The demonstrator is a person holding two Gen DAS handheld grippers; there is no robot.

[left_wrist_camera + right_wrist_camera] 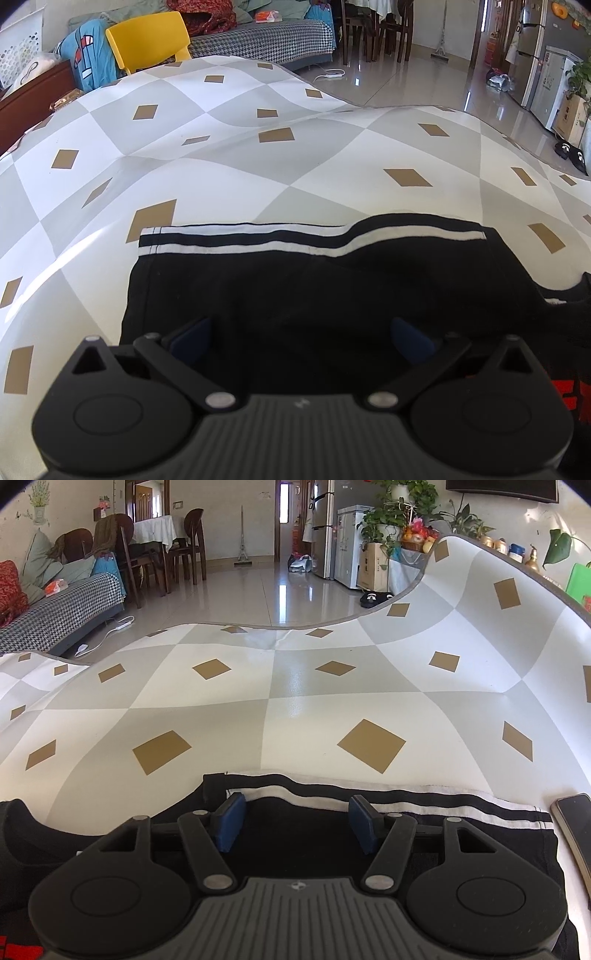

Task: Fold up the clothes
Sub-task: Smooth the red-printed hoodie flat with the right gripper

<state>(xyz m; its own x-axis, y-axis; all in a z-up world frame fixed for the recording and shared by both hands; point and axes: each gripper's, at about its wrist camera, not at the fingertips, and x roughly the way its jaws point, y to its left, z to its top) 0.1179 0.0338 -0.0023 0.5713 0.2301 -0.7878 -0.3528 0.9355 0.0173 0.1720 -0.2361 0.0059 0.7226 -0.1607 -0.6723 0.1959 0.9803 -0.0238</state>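
The black garment (295,288) is spread flat on the checked cloth (258,147) for folding; both left gripper (301,338) and right gripper (295,821) are held wide apart above it, nothing grasped.

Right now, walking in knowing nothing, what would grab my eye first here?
Likely the black garment with white stripes along its edge, lying on the diamond-patterned tablecloth. Both the left gripper and the right gripper hover open over it. Behind, a bright yellow chair stands out.
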